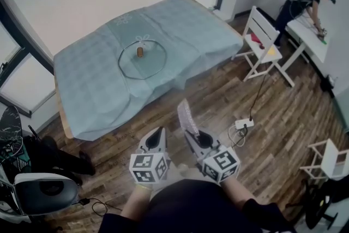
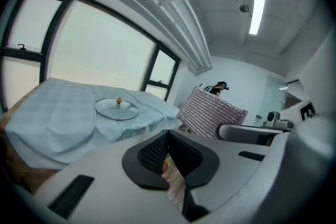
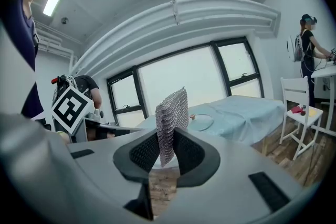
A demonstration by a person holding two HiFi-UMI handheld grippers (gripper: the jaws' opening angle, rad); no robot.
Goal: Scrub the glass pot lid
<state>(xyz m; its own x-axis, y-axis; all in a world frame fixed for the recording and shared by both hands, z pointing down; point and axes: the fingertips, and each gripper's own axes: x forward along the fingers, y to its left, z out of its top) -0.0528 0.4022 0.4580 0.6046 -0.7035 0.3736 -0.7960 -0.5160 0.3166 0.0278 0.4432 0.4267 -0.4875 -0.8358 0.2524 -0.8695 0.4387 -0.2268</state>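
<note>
Glass pot lid (image 1: 143,64): lies flat, knob up, near the middle of the table, well apart from both grippers.
Table (image 1: 185,22): covered by a pale blue cloth with a faint check, which hangs over the near edge.
Left gripper (image 1: 156,136): jaws pressed together with nothing between the pads; held low over the wooden floor (image 1: 218,90), short of the table.
Right gripper (image 1: 191,136): jaws clamped on a silvery mesh scrubber (image 1: 186,113), which stands upright out of the pads; just beside the left gripper.
Markings: each gripper's cube carries black-and-white square code patterns, clearest on the right cube (image 1: 222,163).
Chair (image 1: 262,43): white, to the right of the table, with something red and yellow on its seat.
Other person (image 1: 302,0): bent over a white table in the far right corner.
Floor clutter: a white power strip (image 1: 244,124) with its cable, right of the grippers.
</note>
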